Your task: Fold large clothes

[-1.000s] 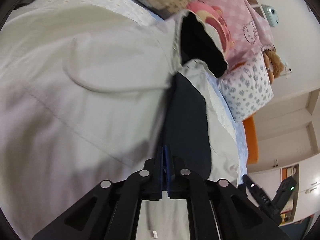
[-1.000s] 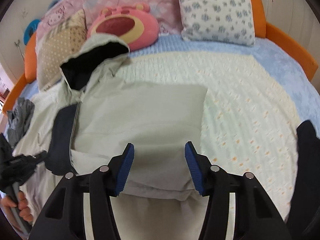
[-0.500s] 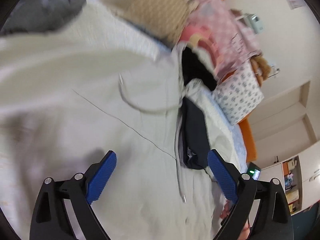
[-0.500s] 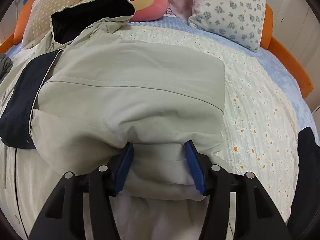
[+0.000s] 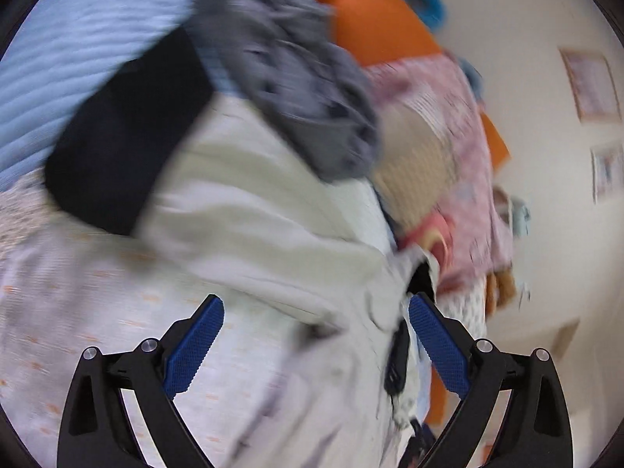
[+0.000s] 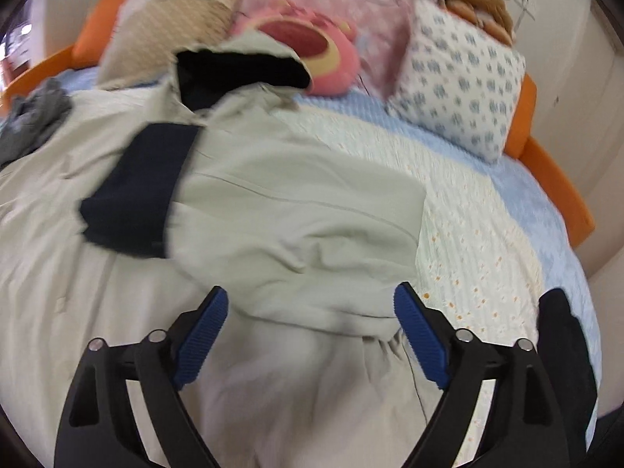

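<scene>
Jacket point(image 6: 296, 210): pale grey-green, partly folded, mid-bed point(image 6: 487, 210), hood toward pillows.
Left gripper point(image 5: 316, 345): jaws opening wide, holding nothing.
Right gripper point(image 6: 310, 335): jaws opening, jacket hem between, unpressed.

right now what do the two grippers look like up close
The left gripper and the right gripper look alike: black angular linkage arms with silver round rivets, each ending in two blue ribbed finger pads. No cables or sleeves show.

Both tools point(image 5: 316, 308) point(image 6: 308, 298) spreading, nothing gripped
</scene>
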